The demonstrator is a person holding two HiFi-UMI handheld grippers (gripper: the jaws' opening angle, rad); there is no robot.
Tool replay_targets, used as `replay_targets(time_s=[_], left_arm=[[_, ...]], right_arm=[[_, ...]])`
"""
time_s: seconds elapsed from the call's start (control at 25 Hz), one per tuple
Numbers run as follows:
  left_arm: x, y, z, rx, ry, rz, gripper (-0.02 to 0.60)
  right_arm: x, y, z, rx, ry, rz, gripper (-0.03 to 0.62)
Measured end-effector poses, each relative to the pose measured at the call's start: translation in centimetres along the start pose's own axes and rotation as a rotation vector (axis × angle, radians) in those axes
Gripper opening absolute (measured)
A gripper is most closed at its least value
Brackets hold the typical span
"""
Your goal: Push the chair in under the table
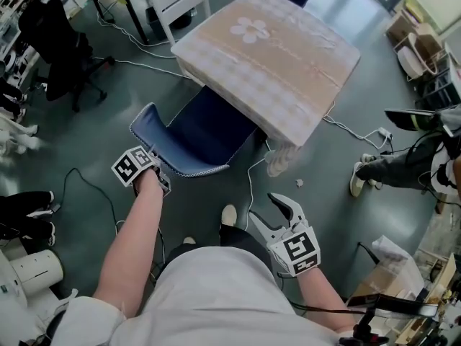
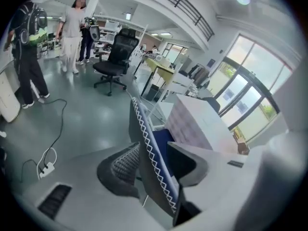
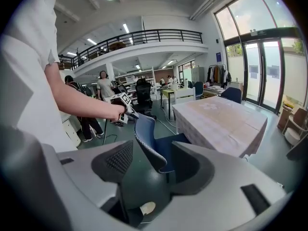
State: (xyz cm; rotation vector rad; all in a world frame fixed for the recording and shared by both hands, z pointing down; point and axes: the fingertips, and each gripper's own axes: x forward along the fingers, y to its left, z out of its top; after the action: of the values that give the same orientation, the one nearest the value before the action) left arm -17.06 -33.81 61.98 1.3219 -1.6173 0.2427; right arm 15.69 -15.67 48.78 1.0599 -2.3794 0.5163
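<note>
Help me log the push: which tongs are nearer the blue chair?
Left. The left tongs straddle the back edge of the blue chair; the right tongs hang open, apart from it, near the table corner.

The head view looks steeply down from above the person's torso [image 1: 216, 294]. It shows the table [image 1: 270, 56] in the upper middle of the frame and the chair [image 1: 194, 139] at the centre. The left gripper [image 1: 160, 179] is at centre left and the right gripper [image 1: 270, 213] at lower right.

The left gripper view sits very near the chair [image 2: 153, 162], whose back runs edge-on through the lower middle. It faces past it, tilted, to the table [image 2: 202, 124] at centre right.

The right gripper view stands farther back. It faces the chair [image 3: 149, 138] at centre and the table [image 3: 221, 121] at right, with the left gripper [image 3: 126, 113] at centre left.

All three views share the chair and the table.
</note>
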Motion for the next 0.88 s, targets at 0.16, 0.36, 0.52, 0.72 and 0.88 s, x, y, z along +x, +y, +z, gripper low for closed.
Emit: replay_targets(time_s=[0.16, 0.36, 0.52, 0.72, 0.88], left_arm=[[-4.6, -0.9, 1.4, 0.082, -0.069, -0.177, 0.178], [-12.2, 0.4, 0.3, 0.203, -0.103, -0.339, 0.091], [-17.9, 2.5, -1.0, 0.312, -0.111, -0.416, 0.029], [-24.1, 4.3, -2.5, 0.44, -0.126, -0.559, 0.011], [-29.1, 5.1, -4.7, 0.56, -0.11, -0.699, 0.011]], right_arm=[[0.8, 2.6, 0.8, -0.045, -0.008, 0.021, 0.259], [1.6, 7.0, 2.2, -0.106, -0.024, 0.038, 0.186], [2.3, 11.1, 3.2, -0.137, -0.027, 0.035, 0.074], [3.2, 16.7, 3.8, -0.167, -0.046, 0.048, 0.021], [3.2, 21.2, 3.7, -0.181, -0.043, 0.05, 0.017]])
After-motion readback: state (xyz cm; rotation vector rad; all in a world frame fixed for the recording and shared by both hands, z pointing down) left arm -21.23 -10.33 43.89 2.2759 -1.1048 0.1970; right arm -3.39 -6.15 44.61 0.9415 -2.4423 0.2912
